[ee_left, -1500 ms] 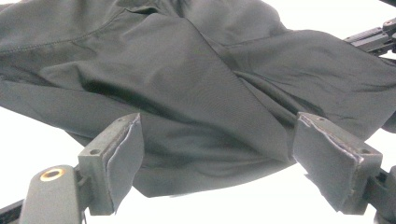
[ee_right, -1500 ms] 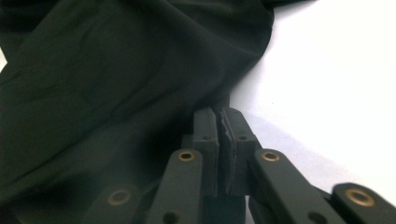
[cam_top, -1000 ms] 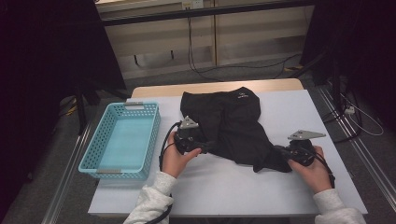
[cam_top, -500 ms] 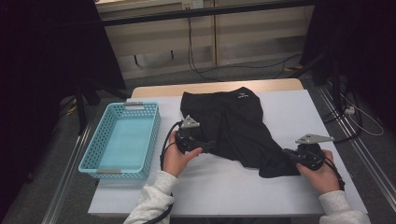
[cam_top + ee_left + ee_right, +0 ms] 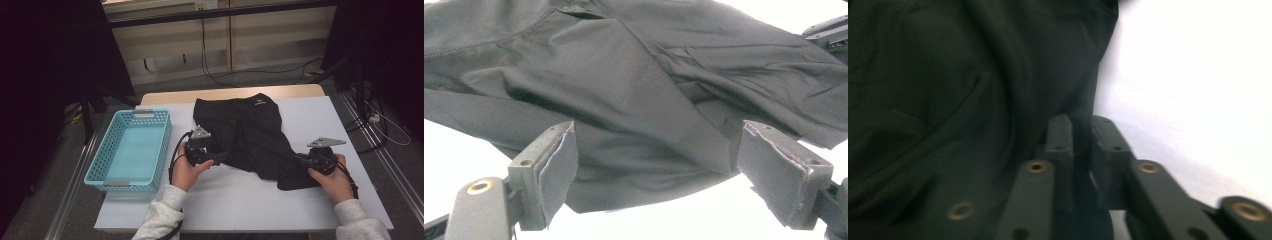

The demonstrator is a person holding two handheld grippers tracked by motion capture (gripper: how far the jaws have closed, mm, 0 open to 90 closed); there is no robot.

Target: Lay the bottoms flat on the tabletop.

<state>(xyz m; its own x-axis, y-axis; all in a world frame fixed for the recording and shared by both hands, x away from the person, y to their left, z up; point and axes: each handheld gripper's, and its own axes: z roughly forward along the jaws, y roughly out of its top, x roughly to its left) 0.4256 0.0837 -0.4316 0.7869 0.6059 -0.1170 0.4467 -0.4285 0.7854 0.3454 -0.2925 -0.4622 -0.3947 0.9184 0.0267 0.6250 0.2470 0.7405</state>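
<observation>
at the table, we work a black garment (image 5: 247, 135) that lies spread across the white tabletop (image 5: 235, 200), its long axis running from the far edge back toward us and slanting to our right, where a bunched corner trails off. the turquoise basket (image 5: 131, 150) sits just beside it on the left, with our left hand between the two. the near hem lies straight ahead of our left gripper (image 5: 215, 159), which rests at the cloth's left edge — in the left gripper view its jaws stand spread wide, the fabric (image 5: 634, 100) sagging between the pads (image 5: 558, 170) without either one pressing on it. our right gripper (image 5: 303, 161) is the one already engaged: it sits at the near right corner, and in the right gripper view its jaws are pressed together on a thin fold of the dark cloth (image 5: 948, 100) — the jaws have just been closing on it. we judge that any coming lift or fold turns on the left jaws nipping the hem ahead of them.
</observation>
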